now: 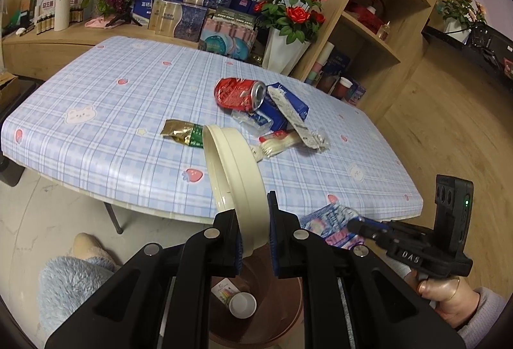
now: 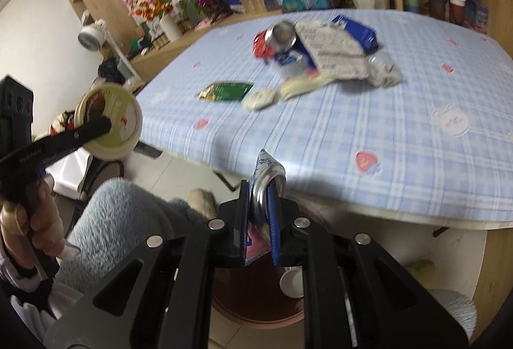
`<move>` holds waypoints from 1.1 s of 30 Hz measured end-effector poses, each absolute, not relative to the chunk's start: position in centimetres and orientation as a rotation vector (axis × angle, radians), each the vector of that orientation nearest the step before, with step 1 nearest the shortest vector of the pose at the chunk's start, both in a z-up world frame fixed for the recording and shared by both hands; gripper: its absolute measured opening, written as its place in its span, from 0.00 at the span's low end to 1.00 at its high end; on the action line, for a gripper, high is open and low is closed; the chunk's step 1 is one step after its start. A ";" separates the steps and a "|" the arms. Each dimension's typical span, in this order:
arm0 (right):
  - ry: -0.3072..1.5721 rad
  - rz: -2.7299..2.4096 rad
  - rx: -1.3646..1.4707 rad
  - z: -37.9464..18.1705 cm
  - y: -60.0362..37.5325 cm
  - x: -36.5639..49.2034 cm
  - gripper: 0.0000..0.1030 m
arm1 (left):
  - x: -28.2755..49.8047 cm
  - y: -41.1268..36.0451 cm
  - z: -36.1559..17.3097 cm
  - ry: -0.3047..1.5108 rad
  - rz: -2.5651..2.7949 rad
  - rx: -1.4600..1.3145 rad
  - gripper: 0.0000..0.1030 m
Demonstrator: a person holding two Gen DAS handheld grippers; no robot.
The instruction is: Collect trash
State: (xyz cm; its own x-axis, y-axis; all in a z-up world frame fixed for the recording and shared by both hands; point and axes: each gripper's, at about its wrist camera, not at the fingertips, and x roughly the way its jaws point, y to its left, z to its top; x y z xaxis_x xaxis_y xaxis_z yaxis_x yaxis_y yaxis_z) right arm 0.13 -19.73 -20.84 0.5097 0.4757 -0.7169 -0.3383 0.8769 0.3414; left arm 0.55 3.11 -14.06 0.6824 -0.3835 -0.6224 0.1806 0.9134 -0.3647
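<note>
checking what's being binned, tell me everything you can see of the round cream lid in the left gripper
The cream lid is a round, shallow plastic-looking cap with a ridged rim. Its top face, seen from the right wrist view, carries a green and brown printed label. The left gripper is shut on its rim, holding it on edge and tilted, off the table's near edge and above the brown bin on the floor. Nothing else touches it.

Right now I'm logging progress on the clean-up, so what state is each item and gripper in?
left gripper: shut on cream lid, held on edge above the bin
right gripper: shut on pink-and-blue wrapper
brown bin: open, white cup inside
red can: crushed, lying on the table
green-gold sachet: flat on table
</note>
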 end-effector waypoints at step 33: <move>0.738 0.250 0.132 -16.9 -23.2 1.7 0.94 | -1.0 -2.0 -18.8 0.881 -0.439 -0.164 0.13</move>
